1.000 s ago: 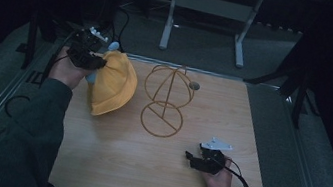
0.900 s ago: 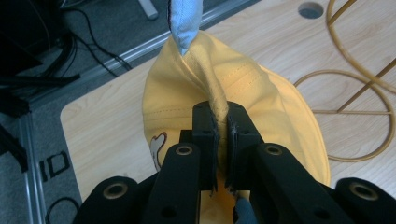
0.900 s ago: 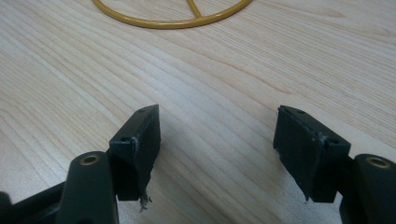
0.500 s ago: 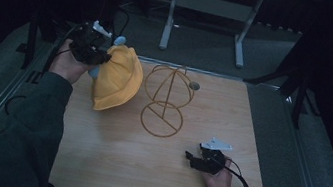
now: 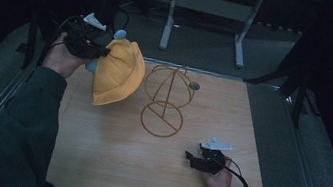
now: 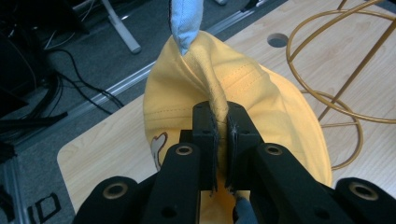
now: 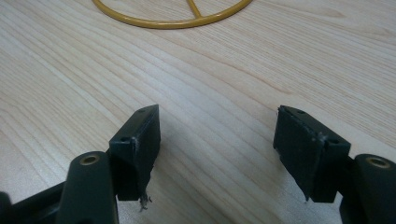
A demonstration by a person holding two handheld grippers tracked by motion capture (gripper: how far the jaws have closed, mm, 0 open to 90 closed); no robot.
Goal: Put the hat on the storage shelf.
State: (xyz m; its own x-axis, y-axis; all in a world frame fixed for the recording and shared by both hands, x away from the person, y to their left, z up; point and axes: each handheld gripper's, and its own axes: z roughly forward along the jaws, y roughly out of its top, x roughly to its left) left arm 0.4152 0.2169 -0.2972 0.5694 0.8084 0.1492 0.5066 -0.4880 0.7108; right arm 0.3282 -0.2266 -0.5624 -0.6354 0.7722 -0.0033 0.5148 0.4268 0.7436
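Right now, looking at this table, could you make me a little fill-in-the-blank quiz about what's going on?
1. The left gripper has its fingers shut on a fold of the yellow ____.
2. The right gripper rests low over the wooden table with its fingers ____.
3. The gold wire stand sits on the table holding ____.
4. At its top edge, the hat carries a light ____ fabric piece.

Missing words: hat; open; nothing; blue

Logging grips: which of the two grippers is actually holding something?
The left gripper: its jaws are shut on a fold of the yellow hat. The right gripper sits open over the table.
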